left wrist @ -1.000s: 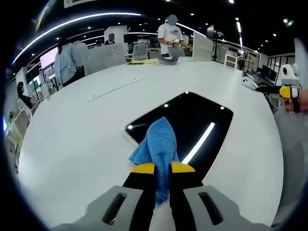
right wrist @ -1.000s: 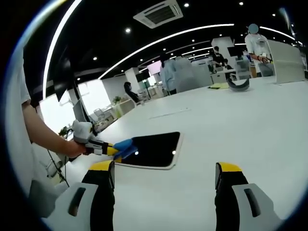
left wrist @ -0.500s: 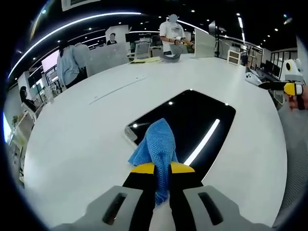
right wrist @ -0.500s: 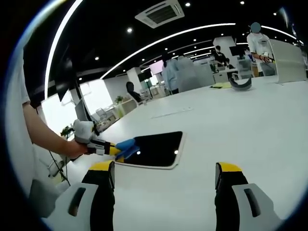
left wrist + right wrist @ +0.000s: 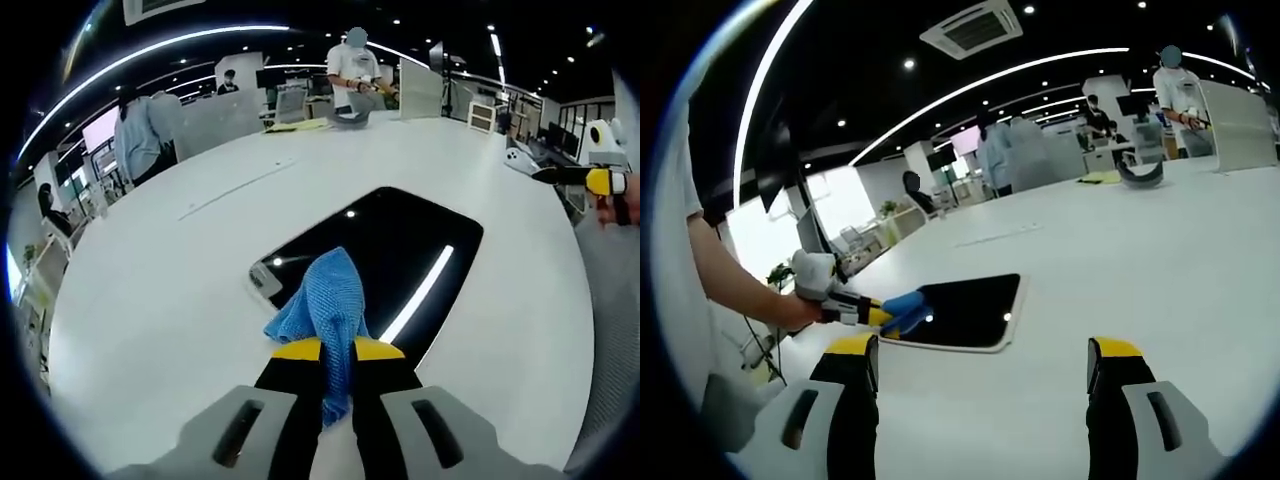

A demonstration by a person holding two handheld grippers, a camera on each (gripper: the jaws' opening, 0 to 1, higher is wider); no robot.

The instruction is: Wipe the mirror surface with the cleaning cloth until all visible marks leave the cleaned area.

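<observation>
While the blue cloth sits pinched at the mirror's near corner, positions read as follows.

People: several stand at the far edge of the desk point(image 5: 150, 300) in the left gripper view, beyond the mirror.
Desk: broad, white and glossy, carrying the mirror; ceiling lights reflect off it.
Left gripper point(image 5: 338, 349): yellow-tipped jaws drawn together and clamped on the cleaning cloth, which rises from between them. In the right gripper view the same gripper point(image 5: 872, 315) comes in from the left, held in a person's hand point(image 5: 800, 312), its tip at the mirror's left end.
Cleaning cloth point(image 5: 325, 305): blue, woven, bunched into a peak; it lies on the near corner of the mirror and overlaps the white edge there. In the right gripper view it shows as a blue wad point(image 5: 904, 307) on the mirror's left end.
Mirror point(image 5: 400, 245): dark rounded rectangle with a pale rim, flat on the desk, reflecting a long ceiling strip light and small spot lights. Whether marks are on it I cannot tell. In the right gripper view it point(image 5: 965, 312) lies left of centre, well ahead of the jaws.
Right gripper point(image 5: 980, 350): jaws wide apart, nothing between them, above bare desk. In the left gripper view it point(image 5: 585, 180) sits at the far right, off the mirror.
</observation>
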